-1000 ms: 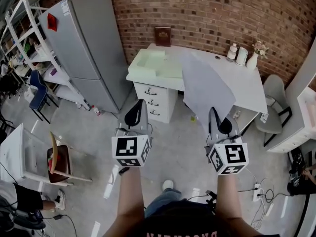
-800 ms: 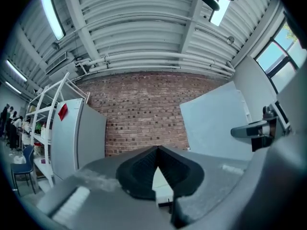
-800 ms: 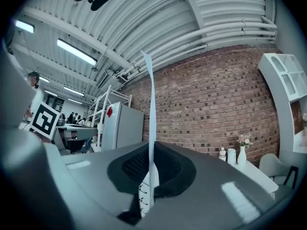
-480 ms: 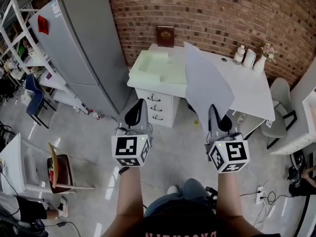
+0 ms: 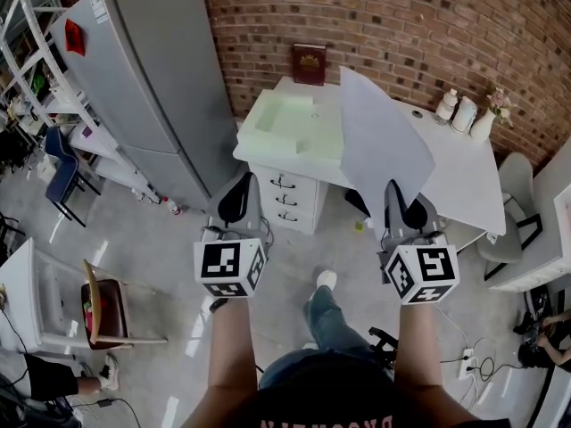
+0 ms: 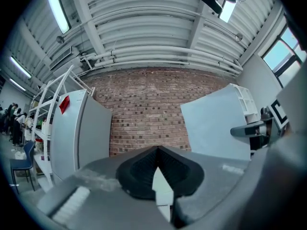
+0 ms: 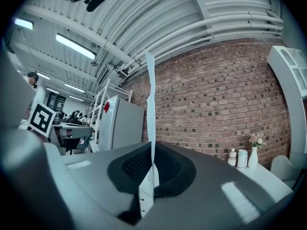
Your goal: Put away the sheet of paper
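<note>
Evidently I have the sheet of paper [image 5: 379,141] pinched upright in my right gripper [image 5: 399,190], aloft short of the desk's [image 5: 464,163] front edge, left gripper [image 5: 239,185] pressed together, empty; stowing not yet done.

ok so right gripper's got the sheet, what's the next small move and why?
Probably hold the right gripper shut and carry the sheet of paper forward toward the white desk. The sheet stands upright, pinched at its lower edge, and the person stands short of the desk; the left gripper is shut and empty.
</note>
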A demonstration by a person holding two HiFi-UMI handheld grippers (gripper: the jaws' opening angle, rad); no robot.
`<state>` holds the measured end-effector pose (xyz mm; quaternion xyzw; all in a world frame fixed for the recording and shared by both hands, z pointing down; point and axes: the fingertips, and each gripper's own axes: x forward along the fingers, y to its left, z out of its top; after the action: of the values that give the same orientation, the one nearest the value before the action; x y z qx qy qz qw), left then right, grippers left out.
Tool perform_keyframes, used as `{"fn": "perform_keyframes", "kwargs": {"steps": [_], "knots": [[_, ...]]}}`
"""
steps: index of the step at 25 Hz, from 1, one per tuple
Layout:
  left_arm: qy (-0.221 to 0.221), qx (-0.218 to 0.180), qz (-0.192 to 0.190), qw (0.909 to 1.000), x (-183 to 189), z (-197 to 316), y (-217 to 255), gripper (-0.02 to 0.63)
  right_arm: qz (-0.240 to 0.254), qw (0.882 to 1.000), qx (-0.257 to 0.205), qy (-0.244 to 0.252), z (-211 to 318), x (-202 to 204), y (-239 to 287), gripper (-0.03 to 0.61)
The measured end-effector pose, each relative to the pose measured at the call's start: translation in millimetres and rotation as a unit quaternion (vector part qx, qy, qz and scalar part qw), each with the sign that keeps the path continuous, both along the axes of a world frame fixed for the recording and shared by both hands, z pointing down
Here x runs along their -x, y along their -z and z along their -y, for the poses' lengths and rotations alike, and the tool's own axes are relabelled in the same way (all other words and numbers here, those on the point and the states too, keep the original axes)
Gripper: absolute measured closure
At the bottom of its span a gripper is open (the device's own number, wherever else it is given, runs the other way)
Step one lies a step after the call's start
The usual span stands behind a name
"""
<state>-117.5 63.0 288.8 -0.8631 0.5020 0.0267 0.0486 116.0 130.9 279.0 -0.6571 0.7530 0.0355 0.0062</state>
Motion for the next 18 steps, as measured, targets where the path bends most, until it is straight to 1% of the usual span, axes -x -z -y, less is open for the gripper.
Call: {"fn": "perform_keyframes", "kwargs": {"steps": [5,9,13,18], "knots": [[0.014,0.006,0.001,0.9999,-3,46,-7,0.614,0.009,1.000,0.001,0.007,52,-10,-5,0.578],[0.024,0.017,0.002,0.9996,-9,93,-16,0.614,0.012,1.000,0.019,0.019,100,-19,-16,0.578],[0.026,0.025,0.001,0.9994,-23,147,-22,0.614,0.037,0.999,0.029,0.023,158,-38,-20,0.578],[0.033,0.036,0.001,0.9988,-40,213,-27,0.614,0.073,0.995,0.041,0.045,229,-55,-24,0.577]]}}
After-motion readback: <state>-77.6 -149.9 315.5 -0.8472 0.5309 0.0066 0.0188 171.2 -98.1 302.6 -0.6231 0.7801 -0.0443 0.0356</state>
